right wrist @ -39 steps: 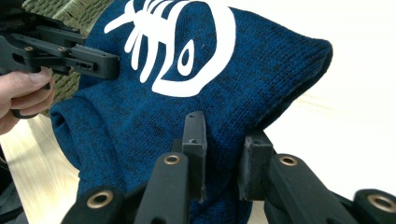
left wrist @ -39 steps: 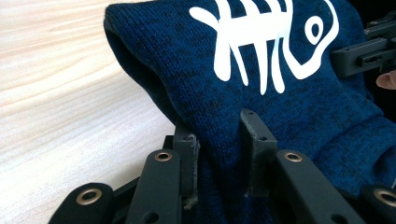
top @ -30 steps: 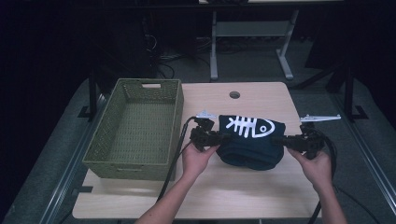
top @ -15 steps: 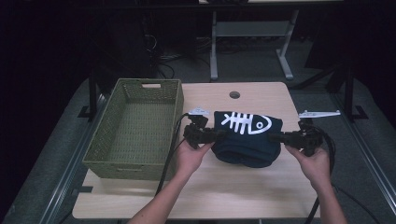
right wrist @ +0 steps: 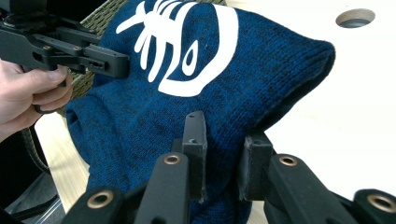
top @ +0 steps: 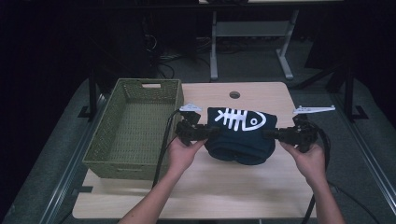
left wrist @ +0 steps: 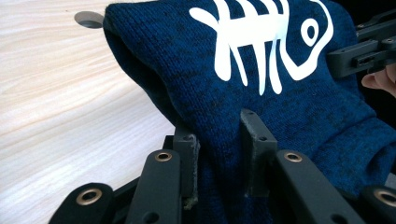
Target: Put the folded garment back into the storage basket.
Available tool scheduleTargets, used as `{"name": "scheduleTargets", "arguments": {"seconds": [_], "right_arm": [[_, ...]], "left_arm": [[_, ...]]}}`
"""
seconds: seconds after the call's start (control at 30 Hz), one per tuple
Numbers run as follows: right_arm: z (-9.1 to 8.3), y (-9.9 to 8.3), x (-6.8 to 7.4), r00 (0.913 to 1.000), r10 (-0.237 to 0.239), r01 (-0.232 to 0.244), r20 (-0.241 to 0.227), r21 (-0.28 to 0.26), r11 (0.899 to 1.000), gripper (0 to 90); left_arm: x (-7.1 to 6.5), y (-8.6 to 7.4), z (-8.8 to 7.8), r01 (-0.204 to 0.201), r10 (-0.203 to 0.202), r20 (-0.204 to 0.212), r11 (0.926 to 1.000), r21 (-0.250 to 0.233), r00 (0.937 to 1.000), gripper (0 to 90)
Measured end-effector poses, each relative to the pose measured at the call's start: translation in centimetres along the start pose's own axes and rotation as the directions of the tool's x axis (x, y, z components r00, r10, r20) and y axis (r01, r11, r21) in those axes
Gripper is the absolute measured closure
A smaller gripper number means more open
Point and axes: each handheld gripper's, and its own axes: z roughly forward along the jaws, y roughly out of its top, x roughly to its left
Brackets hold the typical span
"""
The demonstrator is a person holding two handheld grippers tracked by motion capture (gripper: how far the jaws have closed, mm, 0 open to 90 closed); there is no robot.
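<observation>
A folded dark blue knit garment (top: 240, 135) with a white fish-skeleton print is held up off the wooden table (top: 196, 186), its lower folds sagging. My left gripper (top: 212, 132) is shut on the garment's left edge. My right gripper (top: 270, 134) is shut on its right edge. In the left gripper view the blue knit (left wrist: 261, 93) is pinched between the two black fingers (left wrist: 254, 140). In the right gripper view the same cloth (right wrist: 187, 84) is clamped between the fingers (right wrist: 194, 140), and the other gripper (right wrist: 114, 63) bites the far edge.
An olive woven basket (top: 100, 149) stands open on the table's left side, close to my left hand. A round cable hole (top: 234, 94) sits at the table's far middle. Desk legs and cables stand on the dark floor behind.
Both grippers have risen a little with the garment between them and shifted slightly away from me. The garment hangs higher above the table than before.
</observation>
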Motion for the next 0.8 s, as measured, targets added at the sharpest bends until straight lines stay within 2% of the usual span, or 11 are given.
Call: {"name": "scheduleTargets", "arguments": {"seconds": [0.23,0.53,0.8], "right_arm": [[0.5,1.0,0.7,0.9995,-0.001,0.001,-0.031,-0.013,1.000,75.7],[1.1,2.2,1.7,0.9992,-0.014,0.014,-0.039,-0.005,1.000,75.8],[1.6,3.0,2.5,0.9987,-0.028,0.028,-0.043,-0.004,1.000,75.9]], "left_arm": [[0.5,0.5,-1.4,-0.007,0.007,-0.009,0.9999,-0.012,0.9999,71.1],[1.1,0.7,-2.6,0.004,-0.005,-0.012,0.9997,-0.022,0.9999,71.1],[1.7,1.0,-3.7,0.000,0.000,-0.019,0.9997,-0.025,0.9998,71.0]]}}
